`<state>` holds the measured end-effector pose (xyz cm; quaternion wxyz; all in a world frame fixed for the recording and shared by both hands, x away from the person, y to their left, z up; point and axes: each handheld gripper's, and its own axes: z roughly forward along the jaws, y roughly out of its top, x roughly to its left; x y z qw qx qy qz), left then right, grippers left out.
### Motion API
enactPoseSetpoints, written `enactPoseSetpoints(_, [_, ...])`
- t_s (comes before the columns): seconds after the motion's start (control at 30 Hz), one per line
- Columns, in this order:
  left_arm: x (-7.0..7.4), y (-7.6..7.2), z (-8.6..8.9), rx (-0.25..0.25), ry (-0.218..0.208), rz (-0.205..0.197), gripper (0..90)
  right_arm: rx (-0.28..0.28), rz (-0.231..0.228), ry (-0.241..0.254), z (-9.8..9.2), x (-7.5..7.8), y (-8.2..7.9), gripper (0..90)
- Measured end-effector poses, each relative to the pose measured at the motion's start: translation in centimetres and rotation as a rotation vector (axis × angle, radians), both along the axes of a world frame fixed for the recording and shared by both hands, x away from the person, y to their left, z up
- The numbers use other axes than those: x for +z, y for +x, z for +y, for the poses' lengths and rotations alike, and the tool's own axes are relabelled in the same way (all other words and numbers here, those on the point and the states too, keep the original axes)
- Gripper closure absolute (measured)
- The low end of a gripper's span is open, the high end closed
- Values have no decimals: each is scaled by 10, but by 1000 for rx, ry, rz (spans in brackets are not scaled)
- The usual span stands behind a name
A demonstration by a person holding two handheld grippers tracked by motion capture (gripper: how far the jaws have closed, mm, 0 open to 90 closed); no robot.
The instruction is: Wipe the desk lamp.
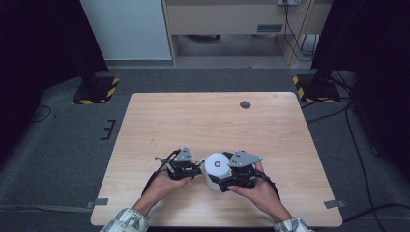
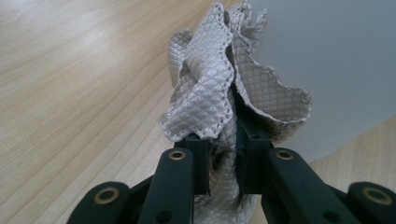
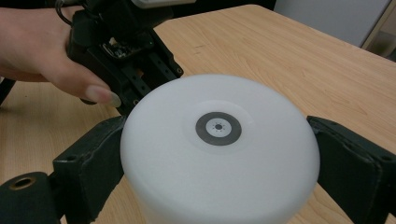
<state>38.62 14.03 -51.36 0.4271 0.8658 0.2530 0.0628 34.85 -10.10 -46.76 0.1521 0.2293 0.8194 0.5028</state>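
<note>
Two tongs are at work near the person's edge of the wooden surface [image 1: 212,116], one in each hand, and between them there is one white cylinder and one piece of quilted cloth. The right tongs [image 3: 219,154] are clamped on the white cylinder [image 3: 219,149], one black jaw pressed to each side of its wall; in the right gripper view its flat top faces the camera, with a single small grey ring at the centre. The cylinder stands upright on the surface, just left of the right tongs' body in the high view and directly between the two hands. The left tongs [image 2: 223,161] are closed on a bunched piece of grey diamond-quilted cloth [image 2: 210,93], its stitched edges ruffling out above the two jaw tips, which stand close together with folds of fabric squeezed between them. Beyond the cloth in the left gripper view rises the cylinder's pale wall, so the cloth lies right at the cylinder's side; whether it touches I cannot tell. In the right gripper view the left tongs' dark body sits just behind the cylinder's top rim, with the left hand [image 3: 42,51] wrapped around it.
</note>
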Motion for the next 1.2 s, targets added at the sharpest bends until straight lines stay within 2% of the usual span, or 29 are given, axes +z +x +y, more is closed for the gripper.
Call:
enactPoseSetpoints(0.13, [0,0,0,6,1,-9,774,-1,-1,5,0,0,0,92])
enactPoseSetpoints(0.27, [10,0,7,26,-73,-13,775,-8,0,5,0,-1,-1,91])
enactPoseSetpoints(0.5, [18,-4,8,34,-116,-25,774,-40,8,11,-1,-1,-4,57])
enactPoseSetpoints(0.63, [21,-5,9,45,-140,-29,775,-70,-7,18,-3,1,-8,51])
enactPoseSetpoints(0.73, [20,-5,7,43,-143,-22,774,-71,-6,13,-1,2,-9,75])
enactPoseSetpoints(0.9, [15,-5,6,35,-112,-20,774,-73,-6,-12,1,3,-8,91])
enactPoseSetpoints(1.03, [16,-5,6,38,-112,-23,774,-63,2,-14,1,3,-7,92])
enactPoseSetpoints(1.2, [18,-5,8,40,-134,-25,774,-38,8,-6,2,3,-7,93])
